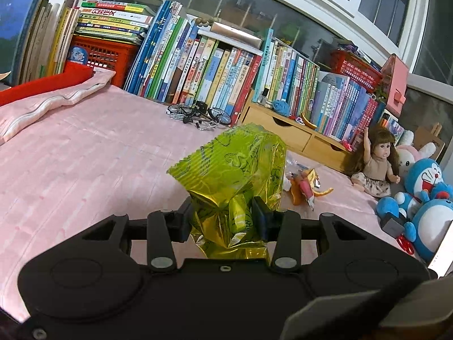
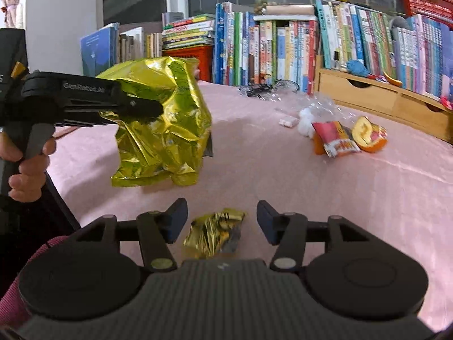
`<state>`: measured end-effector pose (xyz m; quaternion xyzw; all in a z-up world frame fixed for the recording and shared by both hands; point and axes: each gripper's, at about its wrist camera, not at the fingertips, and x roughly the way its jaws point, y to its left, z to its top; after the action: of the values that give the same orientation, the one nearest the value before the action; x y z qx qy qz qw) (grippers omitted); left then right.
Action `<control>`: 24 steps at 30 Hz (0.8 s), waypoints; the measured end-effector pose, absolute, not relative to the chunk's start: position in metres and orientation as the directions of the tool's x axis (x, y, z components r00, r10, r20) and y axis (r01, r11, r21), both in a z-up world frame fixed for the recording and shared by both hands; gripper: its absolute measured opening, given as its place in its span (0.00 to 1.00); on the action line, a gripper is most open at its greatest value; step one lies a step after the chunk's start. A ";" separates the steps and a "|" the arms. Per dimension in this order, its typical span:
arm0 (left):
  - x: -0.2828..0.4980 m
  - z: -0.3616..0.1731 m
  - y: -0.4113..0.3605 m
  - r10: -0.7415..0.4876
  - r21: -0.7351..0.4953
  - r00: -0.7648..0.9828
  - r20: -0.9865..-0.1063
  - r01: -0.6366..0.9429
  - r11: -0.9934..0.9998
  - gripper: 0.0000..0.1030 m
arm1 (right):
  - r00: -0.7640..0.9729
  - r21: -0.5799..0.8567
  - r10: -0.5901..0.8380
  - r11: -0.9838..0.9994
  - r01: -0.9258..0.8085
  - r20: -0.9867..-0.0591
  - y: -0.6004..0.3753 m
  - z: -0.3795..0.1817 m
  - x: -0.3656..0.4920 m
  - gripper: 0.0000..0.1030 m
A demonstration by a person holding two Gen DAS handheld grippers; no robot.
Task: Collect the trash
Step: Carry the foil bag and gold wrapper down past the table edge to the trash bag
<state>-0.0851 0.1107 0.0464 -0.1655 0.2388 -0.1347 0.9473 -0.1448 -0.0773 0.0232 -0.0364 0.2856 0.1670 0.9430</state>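
Note:
My left gripper [image 1: 223, 218] is shut on a crumpled green-gold foil bag [image 1: 235, 170] and holds it above the pink bed. The right wrist view shows that same bag [image 2: 164, 124] hanging from the left gripper [image 2: 153, 110], with a hand around its handle. My right gripper [image 2: 222, 223] stands open over the bed. A small crumpled gold wrapper [image 2: 215, 232] lies between its fingers, and the pads are apart from it. Further off lie orange snack wrappers [image 2: 348, 138], clear plastic [image 2: 322, 104] and a white wad [image 2: 305, 121]. The orange wrappers [image 1: 305, 187] also show beyond the bag.
Rows of books [image 1: 215, 76] line the far edge of the bed [image 1: 85, 155], with a wooden drawer unit [image 2: 376, 96], a small toy bicycle [image 1: 198, 114], a doll [image 1: 376, 161] and blue plush toys [image 1: 424, 198] on the right. A folded pink blanket [image 1: 42, 102] lies at the far left.

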 end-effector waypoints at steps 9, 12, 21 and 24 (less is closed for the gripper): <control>-0.108 0.053 0.102 -0.360 -0.340 0.840 -0.405 0.227 0.913 0.39 | 0.789 0.027 0.312 0.936 -0.351 -0.529 -0.071 0.021 -0.155 0.36; -0.118 0.057 0.100 -0.374 -0.335 0.837 -0.400 0.246 0.910 0.39 | 0.797 0.024 0.313 0.936 -0.352 -0.516 -0.072 0.027 -0.163 0.36; -0.168 0.069 0.102 -0.445 -0.336 0.809 -0.385 0.326 0.884 0.39 | 0.819 0.033 0.317 0.938 -0.344 -0.478 -0.078 0.046 -0.209 0.36; -0.192 0.073 0.105 -0.462 -0.331 0.803 -0.376 0.350 0.877 0.39 | 0.821 0.038 0.316 0.940 -0.340 -0.476 -0.078 0.048 -0.229 0.36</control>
<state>-0.1921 0.1055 0.0729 -0.1234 0.2282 -0.2156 0.9414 -0.2294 -0.0780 0.0483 -0.0245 0.2452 0.1720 0.9538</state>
